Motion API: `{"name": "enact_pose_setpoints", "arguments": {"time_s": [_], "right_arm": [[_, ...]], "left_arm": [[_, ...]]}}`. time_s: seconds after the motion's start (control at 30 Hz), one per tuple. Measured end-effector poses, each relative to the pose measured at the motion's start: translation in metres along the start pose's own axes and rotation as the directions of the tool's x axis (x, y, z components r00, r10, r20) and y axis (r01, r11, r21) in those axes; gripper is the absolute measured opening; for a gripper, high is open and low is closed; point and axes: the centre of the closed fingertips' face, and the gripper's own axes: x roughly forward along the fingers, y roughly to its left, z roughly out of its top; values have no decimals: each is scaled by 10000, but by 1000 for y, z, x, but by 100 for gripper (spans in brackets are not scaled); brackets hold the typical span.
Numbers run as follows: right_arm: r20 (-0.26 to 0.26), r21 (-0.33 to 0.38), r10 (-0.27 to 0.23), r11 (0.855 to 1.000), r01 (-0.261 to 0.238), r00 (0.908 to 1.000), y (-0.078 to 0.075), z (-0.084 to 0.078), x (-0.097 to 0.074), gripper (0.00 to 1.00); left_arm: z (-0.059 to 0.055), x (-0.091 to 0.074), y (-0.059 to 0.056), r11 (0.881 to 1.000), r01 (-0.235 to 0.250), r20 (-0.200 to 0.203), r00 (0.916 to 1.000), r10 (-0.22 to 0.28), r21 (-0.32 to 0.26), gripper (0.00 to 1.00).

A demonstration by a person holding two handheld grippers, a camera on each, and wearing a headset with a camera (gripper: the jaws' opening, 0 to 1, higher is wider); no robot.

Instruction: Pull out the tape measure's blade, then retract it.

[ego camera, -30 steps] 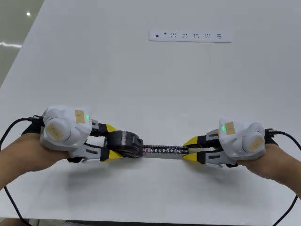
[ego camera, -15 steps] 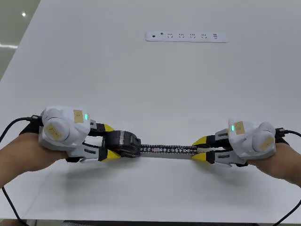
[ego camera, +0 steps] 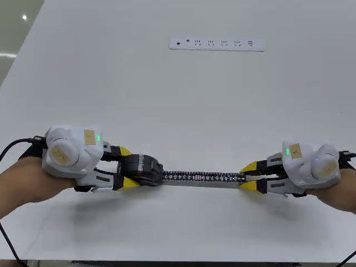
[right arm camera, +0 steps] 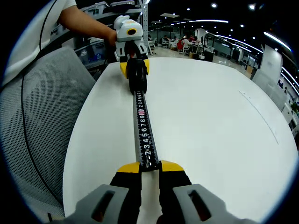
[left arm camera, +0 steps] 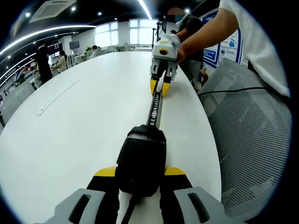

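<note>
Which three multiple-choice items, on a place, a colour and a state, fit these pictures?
1. Where is the power strip? A: far side of the table; B: between the grippers; C: on the floor.
2. What colour are the jaw tips? A: red; B: yellow; C: blue.
3. How is the blade? A: fully wound in; B: stretched out; C: snapped off.
1 A: it lies beyond both grippers. 2 B: yellow tips show on the left gripper and right gripper. 3 B: it runs from the case in the left gripper to the right gripper, shut on its end.
</note>
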Motion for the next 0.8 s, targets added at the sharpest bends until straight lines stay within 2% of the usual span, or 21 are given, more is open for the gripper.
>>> {"name": "enact_pose_setpoints", "arguments": {"time_s": [0.57, 0.8], "right_arm": [[-546, 225, -300, 9993, 312, 9981, -5, -28, -28, 11], [-717, 302, -387, 9987, 409, 9967, -5, -34, -40, 11]], "left_arm": [[0, 0, 0, 10000, -43, -112, 9999, 42, -20, 30], [0, 0, 0, 10000, -29, -150, 9999, 30, 7, 30]]}}
